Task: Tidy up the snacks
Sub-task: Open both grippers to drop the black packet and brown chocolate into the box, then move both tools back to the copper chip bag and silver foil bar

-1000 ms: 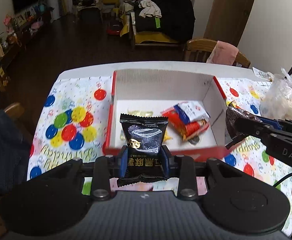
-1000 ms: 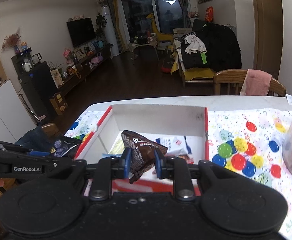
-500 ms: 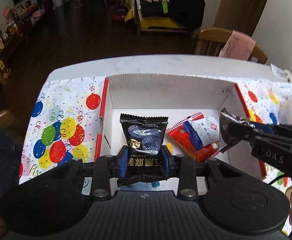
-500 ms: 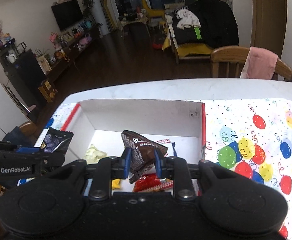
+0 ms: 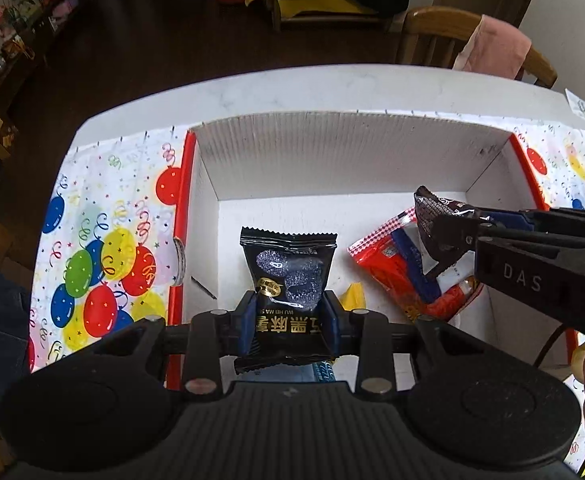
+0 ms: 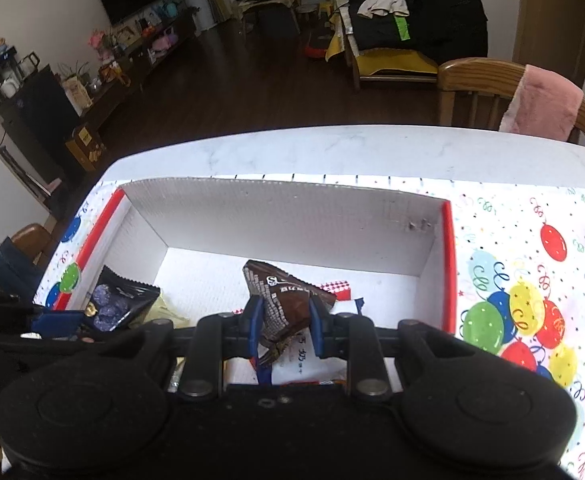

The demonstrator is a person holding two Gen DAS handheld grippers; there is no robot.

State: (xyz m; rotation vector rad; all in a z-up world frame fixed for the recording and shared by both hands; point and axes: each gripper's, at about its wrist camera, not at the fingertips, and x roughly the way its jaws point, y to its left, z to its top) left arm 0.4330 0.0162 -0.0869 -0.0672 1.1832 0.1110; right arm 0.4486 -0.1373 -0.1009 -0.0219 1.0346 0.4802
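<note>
- Both grippers had advanced over the box (image 5: 332, 160), now filling the frame.
- Left gripper (image 5: 288, 320) was clamped on black packet (image 5: 288, 264), right gripper (image 6: 284, 324) on brown packet (image 6: 284, 300), poised for release inside.

A black snack packet (image 5: 288, 276) with gold lettering hangs upright over the white, red-edged box (image 5: 332, 160). A crumpled brown packet (image 6: 282, 304) hangs beside it, above a red-and-white packet (image 5: 396, 264) lying on the box floor.

both hand-held grippers w/ snack packets now lower, over box (image 5: 332, 168) interior

Black gripper (image 5: 288, 320), blue pads (image 5: 245, 326)
</note>
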